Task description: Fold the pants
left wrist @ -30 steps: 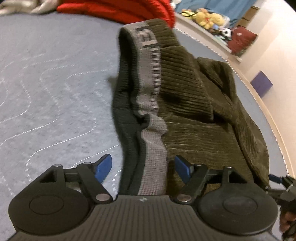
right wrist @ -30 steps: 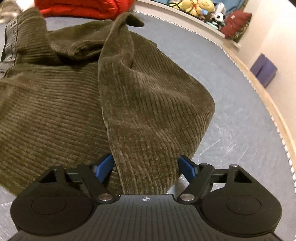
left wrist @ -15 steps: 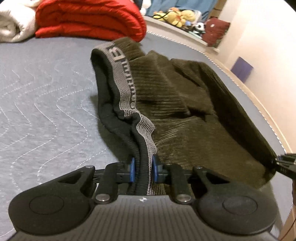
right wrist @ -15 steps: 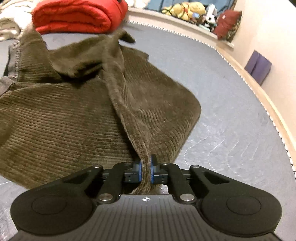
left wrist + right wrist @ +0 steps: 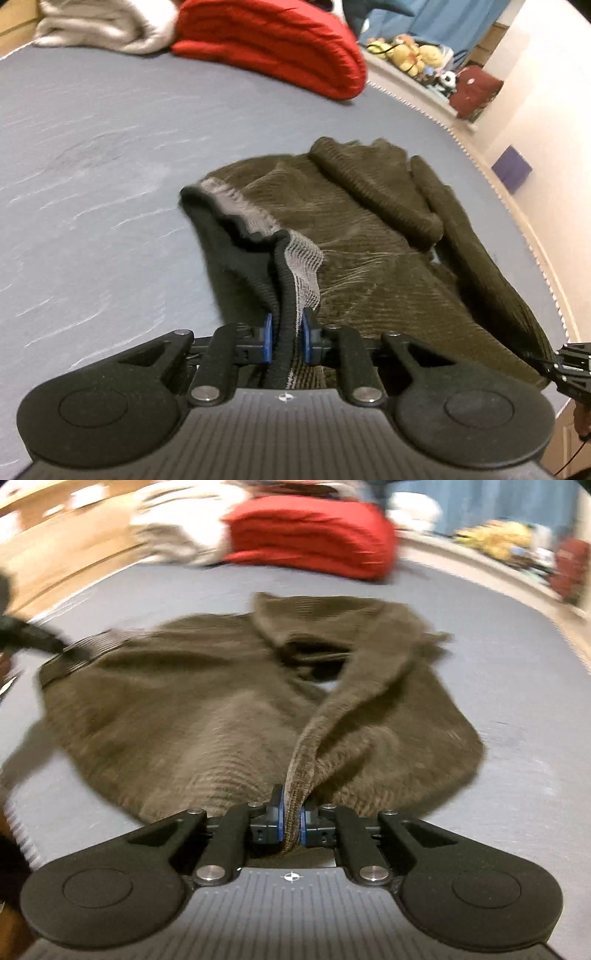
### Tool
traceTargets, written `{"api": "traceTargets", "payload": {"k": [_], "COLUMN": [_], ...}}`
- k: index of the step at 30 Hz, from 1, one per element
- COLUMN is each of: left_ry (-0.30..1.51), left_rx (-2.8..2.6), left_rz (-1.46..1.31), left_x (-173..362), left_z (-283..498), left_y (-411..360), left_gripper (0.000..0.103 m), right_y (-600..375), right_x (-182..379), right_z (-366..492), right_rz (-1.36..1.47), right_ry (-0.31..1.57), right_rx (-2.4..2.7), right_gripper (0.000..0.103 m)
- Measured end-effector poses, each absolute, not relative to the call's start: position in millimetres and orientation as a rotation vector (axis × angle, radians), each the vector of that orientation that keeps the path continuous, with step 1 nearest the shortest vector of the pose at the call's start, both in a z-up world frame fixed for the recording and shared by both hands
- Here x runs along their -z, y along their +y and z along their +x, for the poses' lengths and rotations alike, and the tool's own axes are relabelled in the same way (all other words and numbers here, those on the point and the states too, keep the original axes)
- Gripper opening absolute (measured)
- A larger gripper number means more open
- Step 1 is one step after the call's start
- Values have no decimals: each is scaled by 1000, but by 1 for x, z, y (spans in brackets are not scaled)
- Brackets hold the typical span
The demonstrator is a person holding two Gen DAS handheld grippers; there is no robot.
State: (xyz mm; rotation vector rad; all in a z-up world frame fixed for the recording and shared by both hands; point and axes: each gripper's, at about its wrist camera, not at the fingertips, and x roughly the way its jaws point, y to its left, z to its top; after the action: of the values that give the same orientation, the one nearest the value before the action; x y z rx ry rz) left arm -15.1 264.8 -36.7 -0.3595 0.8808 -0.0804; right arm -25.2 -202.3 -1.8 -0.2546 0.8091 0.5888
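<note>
Waistband [image 5: 295, 266] grip on the left side looks solid: the left gripper [image 5: 286, 341] has its fingers [image 5: 266, 338] clamped on the elastic edge of the pants [image 5: 369, 236], with the grey band bunched just ahead of the blue pads. From there the olive corduroy spreads forward and to the right across the bed [image 5: 92, 155], a rolled fold lying further out. Red blanket [image 5: 273, 40] and a pale one [image 5: 99, 22] sit well beyond the fingers at the far end, out of the way.

Over on the right, the right gripper [image 5: 291, 821] is pinched shut on a ridge of fabric, probably a leg edge or hem, which rises in a tented crease straight out from the fingers [image 5: 277, 821]. The rest of the pants [image 5: 177, 709] sags flat on the bed [image 5: 517, 701] to either side. That view is blurry, so I can't tell exactly which edge it is.

My take on doing this step well: lift both grips evenly so the cloth hangs between them, keep tension across the span so the crumpled middle drops out, and don't tug one side ahead. Corduroy is heavy and grabby, so drag over the quilted cover will probably skew the fold. Lay it down slowly, far edge first.
</note>
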Motion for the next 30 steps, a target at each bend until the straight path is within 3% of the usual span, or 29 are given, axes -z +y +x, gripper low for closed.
{"api": "traceTargets", "payload": {"k": [6,9,11,14,21,23,26,30], "left_ry": [1003,959,893,822,785,786,788,802], "left_rx": [16,-45,-80,-82,16,24,42,65], "left_rz": [-318,-282,-228,-184,-138,-129,-121,-86], "left_x": [58,43,24,4,-9,-3,1,4], "left_z": [-26,-25,-26,-27,-6,5,15,25], "left_y": [285,283,276,261,207,190,170,146], "left_gripper": [19,33,43,46,46,51,56,58], "right_y": [-174,-183,-188,-205,-219,-212,-203,-193], "right_x": [26,20,8,-13,-7,3,18,42], "right_z": [-58,-45,-35,-19,36,50,70,99], "right_rz": [-446,-405,-334,-186,61,51,55,126], "right_ry": [888,924,902,822,802,816,848,905], "right_rx": [-747,-743,-726,-682,-526,-487,-432,-374], "right_gripper": [10,14,30,50,51,52,61,62]}}
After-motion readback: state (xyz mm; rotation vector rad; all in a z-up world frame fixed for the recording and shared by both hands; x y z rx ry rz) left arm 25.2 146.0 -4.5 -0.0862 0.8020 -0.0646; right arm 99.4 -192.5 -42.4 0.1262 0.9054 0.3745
